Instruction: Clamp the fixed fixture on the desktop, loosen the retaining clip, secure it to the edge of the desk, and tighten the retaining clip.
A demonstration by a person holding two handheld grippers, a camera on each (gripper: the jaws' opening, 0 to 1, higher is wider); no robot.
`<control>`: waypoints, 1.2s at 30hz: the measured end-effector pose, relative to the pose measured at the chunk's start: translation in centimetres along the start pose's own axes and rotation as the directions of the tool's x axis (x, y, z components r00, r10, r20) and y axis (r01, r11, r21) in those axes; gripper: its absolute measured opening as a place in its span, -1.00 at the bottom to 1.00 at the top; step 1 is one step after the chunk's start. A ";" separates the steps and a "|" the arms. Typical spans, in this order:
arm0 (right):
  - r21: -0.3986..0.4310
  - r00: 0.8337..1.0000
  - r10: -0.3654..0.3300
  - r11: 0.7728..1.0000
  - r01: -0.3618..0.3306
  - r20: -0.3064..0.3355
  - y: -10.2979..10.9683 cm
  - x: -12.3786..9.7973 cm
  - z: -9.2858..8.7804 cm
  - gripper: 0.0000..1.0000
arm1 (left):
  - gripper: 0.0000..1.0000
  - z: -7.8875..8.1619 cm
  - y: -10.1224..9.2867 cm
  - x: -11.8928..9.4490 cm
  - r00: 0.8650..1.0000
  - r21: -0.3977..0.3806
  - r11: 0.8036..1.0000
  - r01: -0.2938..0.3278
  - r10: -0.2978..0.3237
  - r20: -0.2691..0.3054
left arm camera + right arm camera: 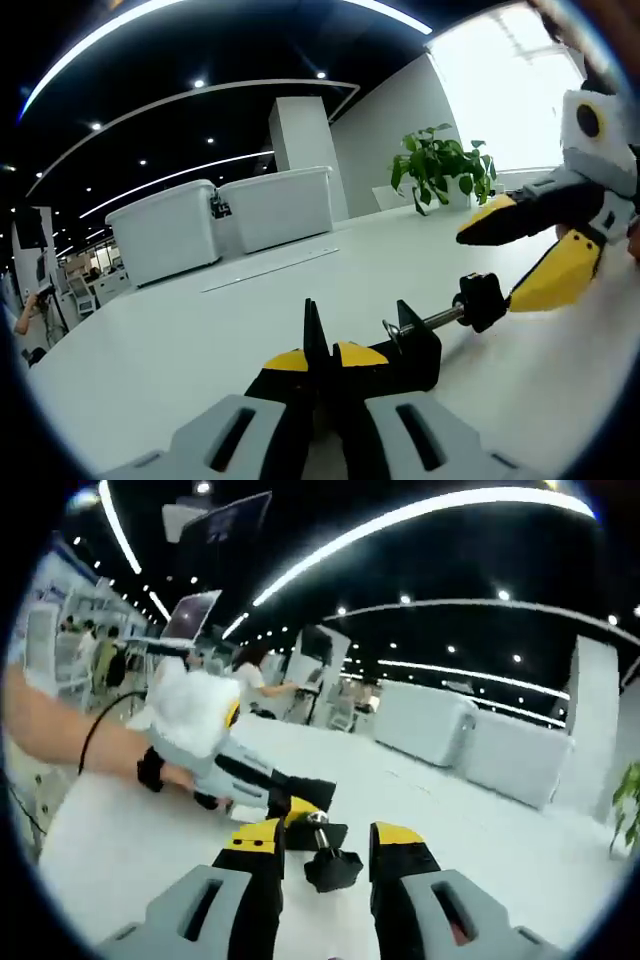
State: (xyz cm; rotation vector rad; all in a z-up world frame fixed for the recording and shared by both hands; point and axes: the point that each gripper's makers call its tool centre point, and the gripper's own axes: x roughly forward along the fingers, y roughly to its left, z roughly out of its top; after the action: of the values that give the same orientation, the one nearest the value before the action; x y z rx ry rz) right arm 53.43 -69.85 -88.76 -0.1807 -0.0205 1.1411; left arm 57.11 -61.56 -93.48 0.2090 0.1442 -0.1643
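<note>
The clamp point(410, 345) is a small black metal piece lying on the white bench point(200, 330). It has a blocky black body, a bright threaded screw point(440, 318) running out of it, and a black knob point(480, 300) at the screw's end. In the left gripper view the left claw point(322, 352) has its yellow-tipped black jaws pressed together on the near end of the clamp body, so it is pinching the clamp against the bench top. In that view the right claw point(520, 255) comes in from the right, its two yellow-and-black jaws spread, the lower one just beside the knob and perhaps touching it; I cannot tell for sure.

In the right gripper view the same clamp point(305, 815) lies ahead of the right claw point(325, 845), whose two jaws stand apart with the knob point(333, 868) between them and not pinched. Beyond it the left claw point(285, 798) grips the clamp body, held by a person's hand point(175, 770).

One clamp, one screw, one knob. Two white lidded bins point(225, 220) stand side by side farther back on the bench, and one green potted plant point(440, 165) stands near the bright window. A square white pillar point(300, 145) rises behind the bins.
</note>
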 end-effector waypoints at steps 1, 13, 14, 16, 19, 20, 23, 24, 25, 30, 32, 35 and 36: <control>0.088 1.000 0.003 0.996 -0.003 0.002 -0.2 0.0 -0.1 -0.39 | -0.85 0.0 0.1 0.1 1.000 0.002 1.000 -0.001 0.001 0.000; 0.461 1.000 0.005 0.888 -0.013 0.017 -2.4 1.2 -1.3 -0.49 | -0.85 0.0 0.1 0.1 1.000 0.005 1.000 -0.001 0.001 0.001; 0.457 1.000 0.015 0.890 -0.013 -0.001 -2.1 1.3 -1.6 -0.49 | -0.85 0.0 0.1 0.1 1.000 0.005 1.000 -0.001 0.001 0.001; 0.442 0.999 0.030 0.897 -0.014 -0.029 -1.7 1.5 -2.2 -0.49 | -0.85 0.0 0.2 0.1 1.000 0.005 1.000 -0.001 0.001 0.001; 0.424 0.999 0.016 0.905 0.003 -0.040 -1.7 1.7 -2.3 -0.50 | -0.85 0.0 0.2 0.1 1.000 0.006 1.000 -0.001 0.001 0.001; 0.424 0.999 0.017 0.906 0.003 -0.043 -1.7 1.8 -2.3 -0.50 | -0.85 0.0 0.2 0.1 1.000 0.006 1.000 -0.001 0.001 0.001; 0.379 0.996 0.013 0.925 0.023 -0.091 -1.5 2.0 -3.3 -0.57 | -0.85 0.0 0.2 0.1 1.000 0.006 1.000 -0.001 0.001 0.000; 0.348 0.994 0.008 0.937 0.031 -0.109 -1.5 1.9 -3.6 -0.57 | -0.85 0.0 0.2 0.1 1.000 0.006 1.000 -0.001 0.001 0.001; 0.354 0.996 0.008 0.935 0.025 -0.090 -1.3 2.0 -3.3 -0.58 | -0.85 0.0 0.1 0.1 1.000 0.006 1.000 -0.001 0.001 0.001; 0.383 0.996 0.014 0.923 0.020 -0.086 -1.4 1.8 -3.4 -0.59 | -0.85 0.0 0.1 0.1 1.000 0.006 1.000 -0.002 0.002 0.000; 0.375 0.996 0.015 0.927 0.017 -0.083 -1.4 1.7 -3.4 -0.59 | -0.85 0.0 0.1 0.1 1.000 0.006 1.000 -0.002 0.002 0.000; 0.355 0.997 0.016 0.935 0.013 -0.078 -1.4 1.7 -3.4 -0.60 | -0.85 0.0 0.1 0.0 1.000 0.006 1.000 -0.001 0.001 0.000; 0.329 0.997 0.016 0.944 0.008 -0.070 -1.4 1.7 -3.3 -0.61 | -0.85 0.0 0.1 0.1 1.000 0.005 1.000 -0.001 0.001 0.000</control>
State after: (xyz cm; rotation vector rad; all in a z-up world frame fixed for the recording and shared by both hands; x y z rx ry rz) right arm 55.71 -69.33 -91.92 0.0762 0.2341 1.1245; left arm 57.17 -61.46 -93.50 0.2145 0.1436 -0.1633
